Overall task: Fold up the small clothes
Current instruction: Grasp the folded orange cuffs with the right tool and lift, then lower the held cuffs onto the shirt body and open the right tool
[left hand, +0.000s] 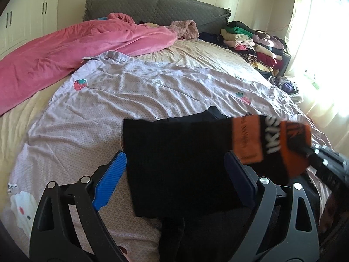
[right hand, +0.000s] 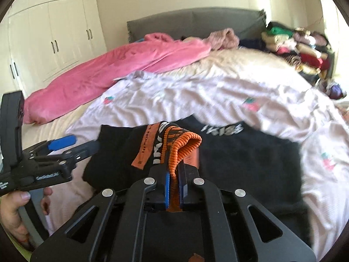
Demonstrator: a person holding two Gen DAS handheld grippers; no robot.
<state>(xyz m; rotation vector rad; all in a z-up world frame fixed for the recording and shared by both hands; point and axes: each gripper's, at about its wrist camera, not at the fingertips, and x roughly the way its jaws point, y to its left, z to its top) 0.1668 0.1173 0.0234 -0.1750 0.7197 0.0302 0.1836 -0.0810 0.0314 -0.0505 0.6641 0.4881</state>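
Observation:
A small black garment with an orange ribbed band and white lettering lies on the pale lilac quilt. My left gripper stands open, its blue pad beside the cloth's left edge and the black fabric between the fingers, not pinched. My right gripper is shut on the orange band, lifting that end off the black garment. It enters the left wrist view at the right. The left gripper shows at the left, held by a hand.
A pink blanket lies across the bed's far left, below a grey headboard. Stacks of folded clothes sit at the far right corner by a bright curtained window. White wardrobe doors stand on the left.

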